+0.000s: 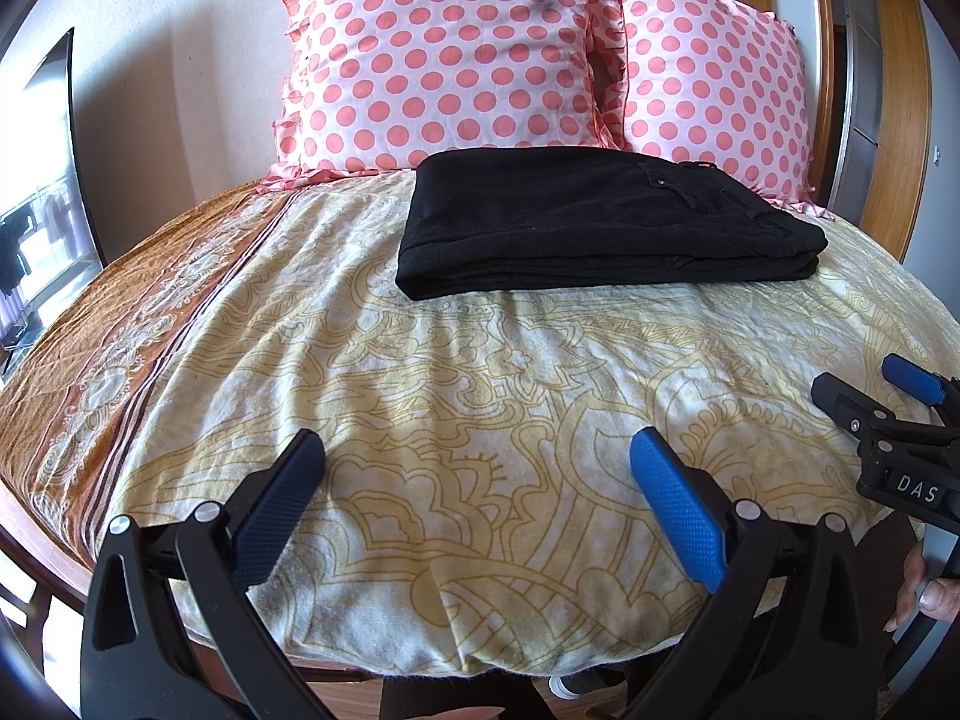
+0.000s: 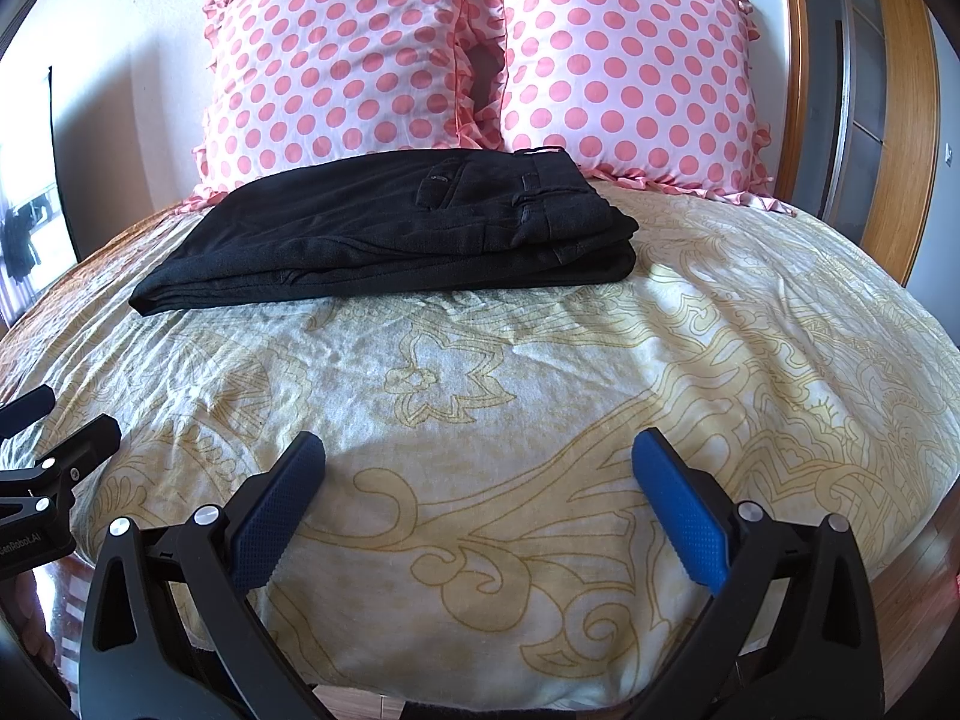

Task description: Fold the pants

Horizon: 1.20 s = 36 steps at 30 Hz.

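Black pants (image 1: 600,222) lie folded into a flat rectangular stack on the far part of the bed, just in front of the pillows; they also show in the right wrist view (image 2: 396,234), waistband and pocket on top. My left gripper (image 1: 477,450) is open and empty, near the bed's front edge, well short of the pants. My right gripper (image 2: 478,450) is open and empty, also near the front edge. The right gripper shows at the right of the left wrist view (image 1: 864,390), and the left gripper at the left edge of the right wrist view (image 2: 54,420).
The bed has a cream sheet with yellow patterns (image 1: 480,372) and an orange border at left (image 1: 120,324). Two pink polka-dot pillows (image 1: 444,54) (image 2: 624,66) lean against the wall. A wooden door frame (image 2: 900,120) stands at right. The bed's wooden edge (image 1: 336,684) is below.
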Each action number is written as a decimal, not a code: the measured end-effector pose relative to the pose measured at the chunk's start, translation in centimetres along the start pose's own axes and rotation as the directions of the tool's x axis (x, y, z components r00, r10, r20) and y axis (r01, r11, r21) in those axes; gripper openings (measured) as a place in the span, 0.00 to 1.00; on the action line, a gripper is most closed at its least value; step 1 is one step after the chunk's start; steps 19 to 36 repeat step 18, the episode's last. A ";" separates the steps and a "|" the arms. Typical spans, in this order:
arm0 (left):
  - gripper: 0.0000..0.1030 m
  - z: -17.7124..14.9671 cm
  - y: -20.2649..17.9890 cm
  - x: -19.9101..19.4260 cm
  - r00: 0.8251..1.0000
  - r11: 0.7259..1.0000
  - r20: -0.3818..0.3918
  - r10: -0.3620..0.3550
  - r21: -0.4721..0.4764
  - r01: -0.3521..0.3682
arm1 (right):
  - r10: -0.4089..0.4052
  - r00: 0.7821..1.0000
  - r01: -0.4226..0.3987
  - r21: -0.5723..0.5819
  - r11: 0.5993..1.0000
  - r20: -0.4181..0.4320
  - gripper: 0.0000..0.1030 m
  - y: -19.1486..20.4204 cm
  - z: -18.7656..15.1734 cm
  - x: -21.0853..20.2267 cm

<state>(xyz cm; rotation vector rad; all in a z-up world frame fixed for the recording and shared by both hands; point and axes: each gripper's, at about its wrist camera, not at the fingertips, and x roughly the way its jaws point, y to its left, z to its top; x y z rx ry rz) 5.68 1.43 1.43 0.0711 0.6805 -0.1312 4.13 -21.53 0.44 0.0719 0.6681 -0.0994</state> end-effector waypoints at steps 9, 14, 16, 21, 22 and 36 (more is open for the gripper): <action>0.98 0.0 0.0 0.0 1.000 1.000 0.001 0.001 -0.001 -0.001 | 0.000 1.000 0.000 0.000 1.000 0.000 0.99 0.0 0.0 0.0; 0.98 0.0 -0.1 0.0 1.000 1.000 -0.002 0.001 -0.002 -0.001 | 0.000 1.000 0.000 0.000 1.000 0.000 0.99 0.0 0.0 0.0; 0.98 0.0 -0.1 0.0 1.000 1.000 -0.002 0.001 -0.002 -0.001 | 0.000 1.000 0.000 0.000 1.000 0.001 0.99 0.0 0.0 0.0; 0.98 0.0 -0.2 0.0 1.000 1.000 -0.003 0.002 -0.003 -0.002 | 0.000 1.000 0.000 0.000 1.000 0.001 0.99 0.0 0.0 0.0; 0.98 0.0 -0.2 0.0 1.000 1.000 -0.003 0.002 -0.003 -0.002 | 0.000 1.000 0.000 0.000 1.000 0.001 0.99 0.0 0.0 0.0; 0.98 0.0 -0.2 0.0 1.000 1.000 -0.003 0.002 -0.003 -0.002 | 0.000 1.000 0.000 0.000 1.000 0.001 0.99 0.0 0.0 0.0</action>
